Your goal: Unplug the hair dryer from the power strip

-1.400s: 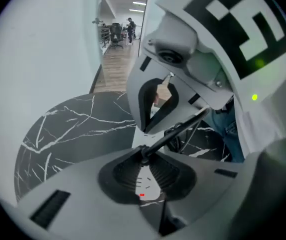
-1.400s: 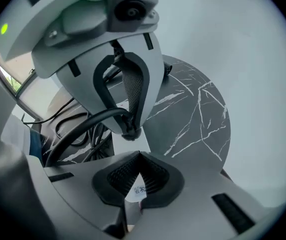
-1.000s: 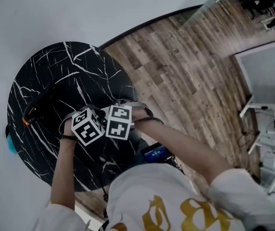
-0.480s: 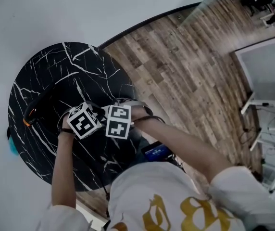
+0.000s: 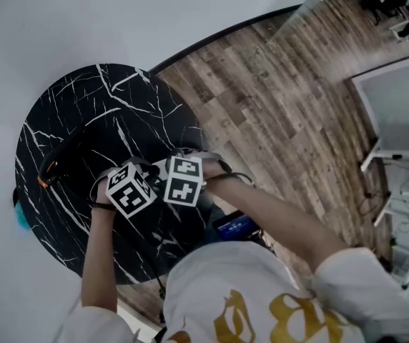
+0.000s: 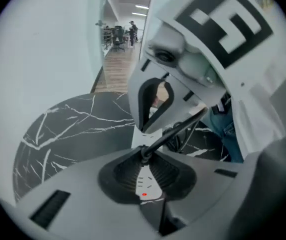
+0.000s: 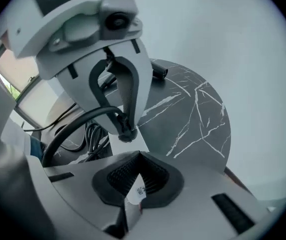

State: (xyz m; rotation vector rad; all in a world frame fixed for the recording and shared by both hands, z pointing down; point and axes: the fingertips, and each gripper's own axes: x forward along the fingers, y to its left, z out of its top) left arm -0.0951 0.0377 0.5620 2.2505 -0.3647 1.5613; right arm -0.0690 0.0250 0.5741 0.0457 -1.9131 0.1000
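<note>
Both grippers were down over the round black marble table (image 5: 69, 106), their marker cubes almost touching in the head view.

Left gripper (image 6: 144, 174): I had its fingers (image 6: 119, 176) drawn in close, not fully together, clamped on the plug (image 6: 143, 154) where the black cable (image 6: 178, 129) ran in. Under that nip lay the white power strip (image 6: 143, 186), with a small red light showing on its face.

Right gripper (image 7: 135, 184): its fingers (image 7: 114, 176) were fully together, pinching the near end of that same white strip, and a printed label peeked out between the pads. From that camera I saw the left gripper straight ahead. Its tips were wrapped round the plug at the strip's far end, and the cable arched away to the left toward a loose coil on the table.

The plug's end sat against the strip. I could not tell whether its pins were seated or already out.

The hair dryer (image 5: 61, 156) lay on the table's left side, well apart from both grippers. It was a black body with an orange band at its lower end. Something teal (image 5: 20, 216) showed just past the table's left edge. Wood plank floor (image 5: 276, 106) ran off to the right.
</note>
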